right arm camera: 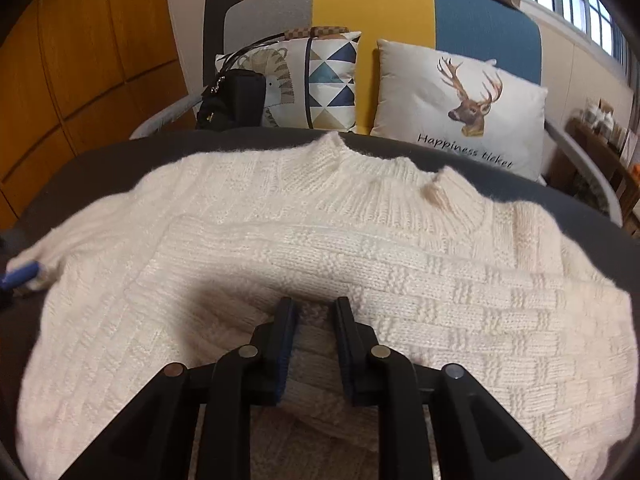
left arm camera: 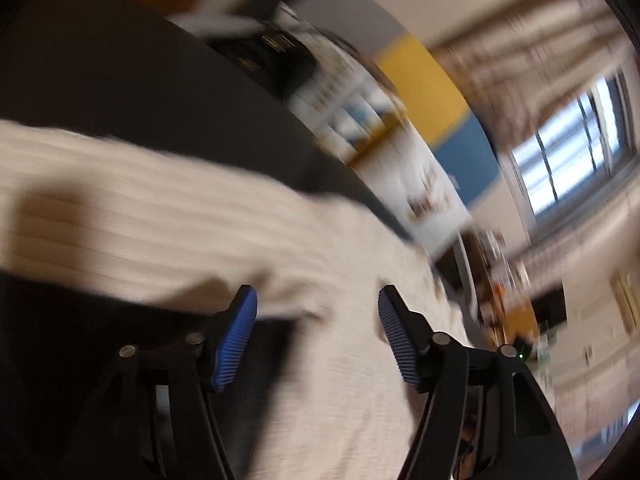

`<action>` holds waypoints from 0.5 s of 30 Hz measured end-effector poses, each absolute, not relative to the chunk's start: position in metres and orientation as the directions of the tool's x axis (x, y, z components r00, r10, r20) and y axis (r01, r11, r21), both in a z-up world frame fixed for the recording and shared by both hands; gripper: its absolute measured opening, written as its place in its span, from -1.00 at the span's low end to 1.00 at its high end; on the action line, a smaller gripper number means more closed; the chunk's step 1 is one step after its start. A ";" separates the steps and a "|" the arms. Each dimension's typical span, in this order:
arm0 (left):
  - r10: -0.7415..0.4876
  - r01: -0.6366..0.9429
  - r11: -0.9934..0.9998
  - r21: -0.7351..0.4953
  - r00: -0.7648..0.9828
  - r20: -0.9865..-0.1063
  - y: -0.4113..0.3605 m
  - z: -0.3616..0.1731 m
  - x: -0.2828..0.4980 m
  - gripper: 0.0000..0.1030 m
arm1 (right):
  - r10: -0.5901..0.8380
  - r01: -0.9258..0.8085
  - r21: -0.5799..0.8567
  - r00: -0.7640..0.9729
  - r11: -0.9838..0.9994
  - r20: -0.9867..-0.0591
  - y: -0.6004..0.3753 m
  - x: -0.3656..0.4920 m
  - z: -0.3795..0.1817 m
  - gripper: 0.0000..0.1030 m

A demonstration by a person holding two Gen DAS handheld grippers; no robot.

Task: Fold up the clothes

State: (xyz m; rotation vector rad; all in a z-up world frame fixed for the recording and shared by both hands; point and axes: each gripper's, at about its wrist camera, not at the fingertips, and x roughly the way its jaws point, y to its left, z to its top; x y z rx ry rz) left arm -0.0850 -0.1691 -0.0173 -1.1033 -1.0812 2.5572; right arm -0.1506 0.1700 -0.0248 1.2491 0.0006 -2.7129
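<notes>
The left gripper [left arm camera: 318, 300] stands wide apart, apparently empty through blur; the right gripper [right arm camera: 314, 312], pointing toward twelve o'clock, pinches knit fabric.
</notes>
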 end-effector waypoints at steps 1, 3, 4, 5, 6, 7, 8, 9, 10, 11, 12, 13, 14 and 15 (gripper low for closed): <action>0.364 0.168 -0.719 -0.675 -0.737 -0.570 -0.187 -0.017 -0.078 0.31 | -0.128 0.140 0.049 -0.643 -0.989 -0.755 0.168 -0.149 -0.024 -0.64; 0.274 0.262 -0.702 -0.662 -0.760 -0.590 -0.226 -0.018 -0.065 0.33 | -0.130 0.140 0.051 -0.645 -0.989 -0.753 0.168 -0.149 -0.025 -0.64; 0.215 0.328 -0.686 -0.649 -0.762 -0.611 -0.249 -0.020 -0.057 0.33 | -0.137 0.139 0.061 -0.644 -0.988 -0.753 0.170 -0.150 -0.026 -0.64; 0.171 0.384 -0.659 -0.647 -0.761 -0.626 -0.268 -0.024 -0.049 0.33 | -0.143 0.139 0.069 -0.643 -0.988 -0.752 0.171 -0.149 -0.026 -0.64; 0.138 0.433 -0.623 -0.651 -0.759 -0.637 -0.285 -0.029 -0.041 0.33 | -0.149 0.139 0.077 -0.643 -0.987 -0.751 0.172 -0.150 -0.026 -0.64; 0.105 0.480 -0.584 -0.654 -0.755 -0.648 -0.302 -0.033 -0.034 0.33 | -0.149 0.138 0.078 -0.643 -0.987 -0.751 0.172 -0.148 -0.026 -0.64; 0.082 0.520 -0.539 -0.663 -0.751 -0.655 -0.316 -0.038 -0.025 0.33 | -0.150 0.137 0.079 -0.644 -0.987 -0.751 0.172 -0.147 -0.026 -0.64; 0.065 0.553 -0.489 -0.675 -0.748 -0.660 -0.330 -0.043 -0.016 0.33 | -0.145 0.137 0.074 -0.645 -0.988 -0.750 0.171 -0.147 -0.026 -0.64; 0.055 0.573 -0.453 -0.683 -0.747 -0.663 -0.339 -0.047 -0.010 0.33 | -0.141 0.137 0.068 -0.646 -0.988 -0.750 0.171 -0.147 -0.026 -0.64; 0.049 0.583 -0.429 -0.690 -0.748 -0.662 -0.345 -0.050 -0.006 0.33 | -0.133 0.137 0.058 -0.647 -0.989 -0.751 0.169 -0.147 -0.026 -0.64; 0.042 0.591 -0.405 -0.697 -0.750 -0.661 -0.349 -0.053 -0.001 0.33 | -0.126 0.136 0.048 -0.649 -0.989 -0.751 0.168 -0.147 -0.026 -0.64; 0.041 0.596 -0.383 -0.706 -0.752 -0.658 -0.353 -0.057 0.002 0.33 | -0.119 0.136 0.039 -0.650 -0.990 -0.751 0.167 -0.146 -0.026 -0.63; 0.043 0.598 -0.361 -0.715 -0.756 -0.654 -0.356 -0.060 0.004 0.33 | -0.118 0.136 0.037 -0.650 -0.990 -0.750 0.166 -0.146 -0.026 -0.63; 0.051 0.599 -0.334 -0.728 -0.760 -0.648 -0.358 -0.065 0.005 0.33 | -0.116 0.136 0.035 -0.651 -0.990 -0.750 0.166 -0.146 -0.026 -0.63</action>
